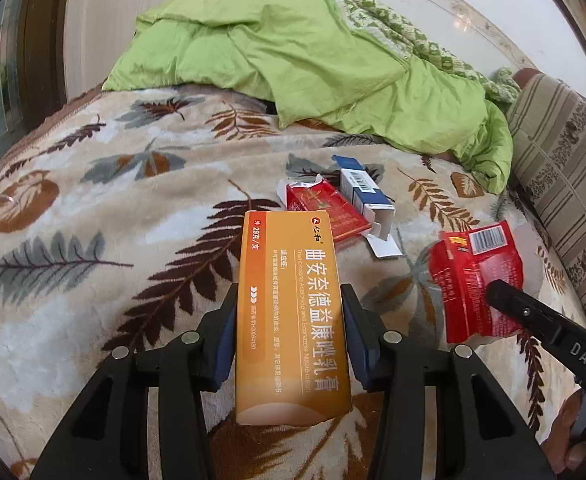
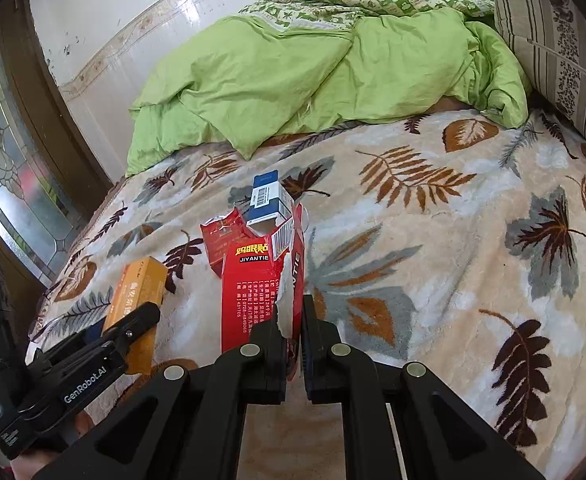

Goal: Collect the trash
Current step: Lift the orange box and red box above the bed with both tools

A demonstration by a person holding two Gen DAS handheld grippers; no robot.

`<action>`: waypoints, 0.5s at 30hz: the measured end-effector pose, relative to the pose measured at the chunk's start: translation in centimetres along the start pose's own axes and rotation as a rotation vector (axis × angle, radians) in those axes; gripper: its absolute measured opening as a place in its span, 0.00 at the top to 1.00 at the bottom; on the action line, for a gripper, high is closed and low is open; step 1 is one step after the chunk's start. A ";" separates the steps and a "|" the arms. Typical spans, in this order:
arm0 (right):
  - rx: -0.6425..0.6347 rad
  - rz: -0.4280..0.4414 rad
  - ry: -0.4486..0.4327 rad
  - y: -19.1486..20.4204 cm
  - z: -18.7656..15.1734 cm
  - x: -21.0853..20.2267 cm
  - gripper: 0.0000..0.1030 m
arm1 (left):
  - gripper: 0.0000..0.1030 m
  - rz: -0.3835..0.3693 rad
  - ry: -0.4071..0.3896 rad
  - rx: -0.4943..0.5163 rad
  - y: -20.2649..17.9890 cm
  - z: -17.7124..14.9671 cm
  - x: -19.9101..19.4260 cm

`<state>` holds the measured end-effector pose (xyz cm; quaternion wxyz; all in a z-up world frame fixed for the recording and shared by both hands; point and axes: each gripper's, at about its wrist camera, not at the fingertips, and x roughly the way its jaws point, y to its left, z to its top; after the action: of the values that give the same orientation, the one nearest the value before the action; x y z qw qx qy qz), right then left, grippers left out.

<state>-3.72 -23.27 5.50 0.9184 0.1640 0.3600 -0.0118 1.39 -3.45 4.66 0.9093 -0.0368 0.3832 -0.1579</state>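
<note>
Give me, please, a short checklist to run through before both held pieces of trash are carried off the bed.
1. Left hand-held gripper shut on the orange box: ok.
2. Right hand-held gripper shut on the torn red packet: ok.
3. Red packet gripped securely, only its edge is pinched: cannot tell.
4. Bed cleared: not ok, the red pack and blue-white box remain on the blanket.
5. Trash bin in view: not ok.

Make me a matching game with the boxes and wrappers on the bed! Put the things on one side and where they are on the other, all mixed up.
Things:
1. orange box
2. torn red packet
3. blue-and-white box
4. green quilt

Places:
A. lying open-ended on the blanket
B. between the left gripper's fingers
C. heaped at the far side by the wall
D. pinched in the right gripper

Pairs: 1-B, 2-D, 3-A, 4-C
</note>
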 end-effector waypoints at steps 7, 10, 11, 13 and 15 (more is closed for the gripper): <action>-0.022 -0.013 -0.006 0.5 -0.1 0.0 0.94 | 0.56 0.003 -0.014 0.026 -0.3 0.0 -0.5; -0.025 -0.015 -0.006 0.7 -0.1 0.0 0.94 | 0.56 0.006 -0.017 0.028 -0.3 0.0 -0.6; -0.026 -0.013 -0.006 0.7 -0.1 0.0 0.94 | 0.56 0.004 -0.016 0.029 -0.3 0.0 -0.6; -0.032 -0.013 -0.007 0.9 -0.1 -0.2 0.94 | 0.56 0.004 -0.019 0.029 -0.3 0.0 -0.7; -0.033 -0.008 -0.010 1.0 0.0 -0.4 0.94 | 0.56 0.004 -0.022 0.033 -0.4 0.0 -0.8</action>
<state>-3.92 -22.30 6.07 0.9226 0.1475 0.3564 -0.0103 0.75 -3.55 5.26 0.9142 -0.0228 0.3707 -0.1622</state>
